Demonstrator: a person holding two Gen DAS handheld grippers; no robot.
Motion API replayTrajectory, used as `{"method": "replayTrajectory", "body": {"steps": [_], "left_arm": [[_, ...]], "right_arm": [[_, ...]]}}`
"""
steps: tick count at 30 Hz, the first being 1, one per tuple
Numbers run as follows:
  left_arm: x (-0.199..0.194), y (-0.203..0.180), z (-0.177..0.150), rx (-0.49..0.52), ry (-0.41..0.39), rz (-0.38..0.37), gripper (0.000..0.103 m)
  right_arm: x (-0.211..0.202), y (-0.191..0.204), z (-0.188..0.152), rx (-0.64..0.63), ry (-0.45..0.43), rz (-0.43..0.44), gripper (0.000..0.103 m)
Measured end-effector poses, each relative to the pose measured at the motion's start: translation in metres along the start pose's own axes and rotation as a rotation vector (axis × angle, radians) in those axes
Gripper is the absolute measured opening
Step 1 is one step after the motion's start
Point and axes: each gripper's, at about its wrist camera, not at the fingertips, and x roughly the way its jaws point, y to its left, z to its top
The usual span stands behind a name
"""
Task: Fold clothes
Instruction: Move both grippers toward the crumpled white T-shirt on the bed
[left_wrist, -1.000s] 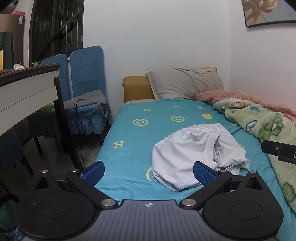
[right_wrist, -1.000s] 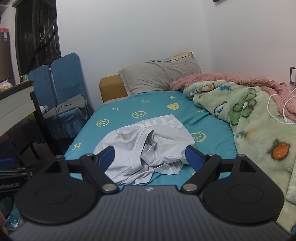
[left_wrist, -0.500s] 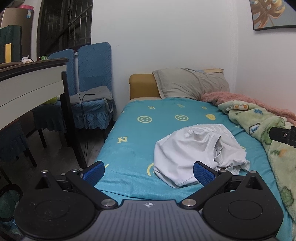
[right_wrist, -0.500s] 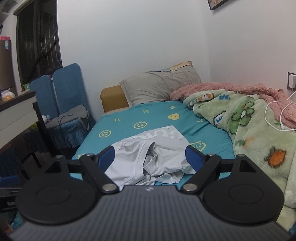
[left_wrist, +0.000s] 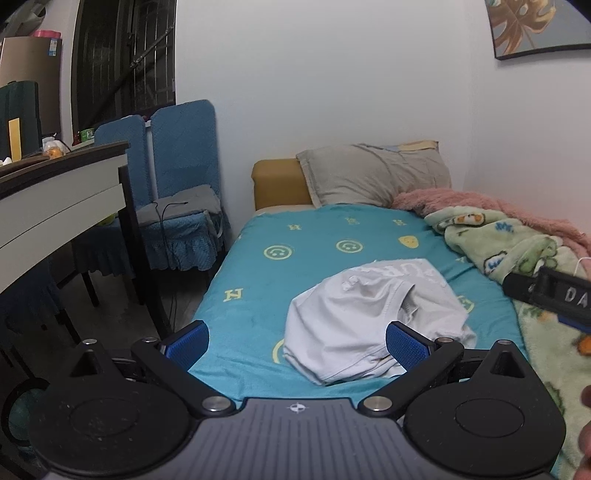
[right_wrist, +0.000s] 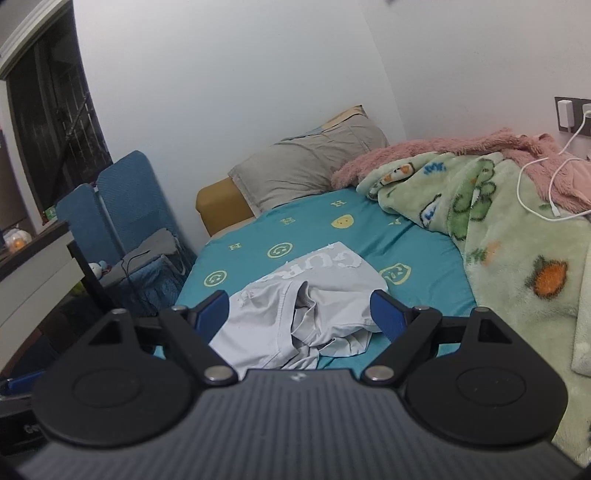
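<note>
we hold both grippers above the foot of the bed (left_wrist: 258, 266), pointing along it toward the head. our left gripper (left_wrist: 297, 341) has its blue pads (left_wrist: 186, 343) spread wide apart with nothing between them; it hangs over the foot edge, clear of the cloth. our right gripper (right_wrist: 301, 317) is spread just as wide and grips nothing either; in its view the two pads (right_wrist: 384, 314) frame the near end of the shirt (right_wrist: 306, 295). in the left view the side of the right gripper shows as a black bar (left_wrist: 546, 295) at the right edge, over the blanket (left_wrist: 517, 251). the shirt, pale grey with white lettering, lies crumpled in a heap on the teal sheet near the middle of the bed, closer to the foot edge than to the head, its lettered part on the far side and its bunched folds on the near side. it touches neither gripper. the green blanket with cartoon prints is piled along the right edge of the bed, with a pink fleece (right_wrist: 424, 151) beyond it against the wall and a white cable (right_wrist: 535, 192) lying across both. a grey pillow (left_wrist: 373, 173) leans on the yellow headboard (left_wrist: 277, 181) at the head. left of the bed stand two blue chairs (left_wrist: 177, 155) and a desk (left_wrist: 55, 195).
</note>
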Motion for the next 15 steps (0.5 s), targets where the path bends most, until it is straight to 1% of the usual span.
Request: {"method": "replayTrajectory", "body": {"steps": [3, 5, 8, 10, 13, 14, 15], "left_arm": [[-0.002, -0.004, 0.001, 0.004, -0.014, 0.009, 0.103], [-0.002, 0.0, 0.001, -0.011, -0.019, 0.011, 0.103], [-0.002, 0.011, 0.0, -0.024, -0.042, 0.027, 0.103], [0.0, 0.02, -0.004, -0.027, -0.061, 0.036, 0.103], [0.009, 0.036, -0.014, -0.044, -0.066, 0.031, 0.103], [0.013, 0.041, -0.019, -0.04, -0.064, 0.03, 0.103], [0.016, 0.045, -0.023, -0.027, -0.066, 0.031, 0.103]], "right_arm": [[0.001, -0.004, 0.003, 0.027, 0.004, -0.032, 0.085], [-0.001, 0.002, 0.002, 0.033, 0.002, -0.051, 0.085], [-0.006, 0.014, 0.01, 0.048, -0.008, -0.07, 0.085], [-0.013, 0.029, 0.017, 0.06, -0.032, -0.077, 0.085], [-0.024, 0.061, 0.029, 0.071, -0.067, -0.052, 0.085], [-0.028, 0.073, 0.033, 0.073, -0.088, -0.044, 0.085], [-0.034, 0.085, 0.037, 0.066, -0.13, -0.05, 0.085]]}}
